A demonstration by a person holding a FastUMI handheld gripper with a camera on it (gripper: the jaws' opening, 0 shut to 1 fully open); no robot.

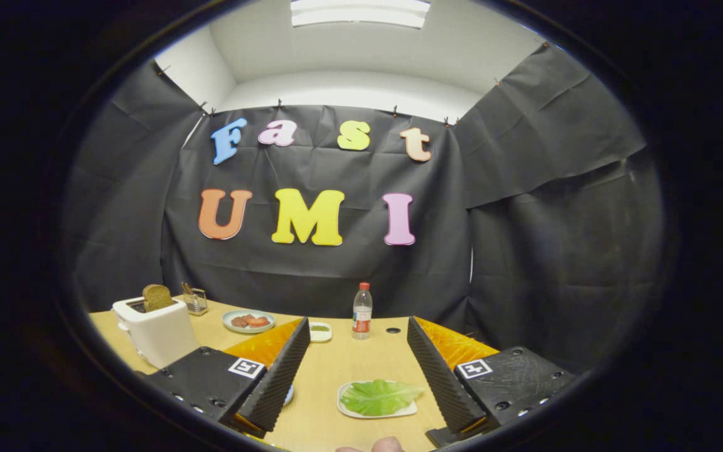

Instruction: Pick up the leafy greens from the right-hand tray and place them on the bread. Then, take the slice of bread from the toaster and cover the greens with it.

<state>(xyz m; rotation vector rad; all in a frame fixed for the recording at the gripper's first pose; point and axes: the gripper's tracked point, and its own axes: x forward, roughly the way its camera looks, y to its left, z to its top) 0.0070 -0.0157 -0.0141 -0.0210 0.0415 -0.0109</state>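
A green lettuce leaf (379, 397) lies on a small white tray (349, 410) on the wooden table, between my fingers and closer to the right one. My gripper (359, 370) is open and hangs above the table with nothing between its fingers. A white toaster (155, 331) stands beyond the left finger, with a brown slice of bread (157, 296) sticking up out of its slot. A pale plate edge (289, 395) peeks out behind the left finger; what lies on it is hidden.
A plate with red slices (248, 321) sits beyond the left finger, near a small wire rack (195, 300). A small white dish (320, 331) and a plastic bottle (362, 311) stand at the table's far edge. A person's fingertips (381, 445) show at the near edge.
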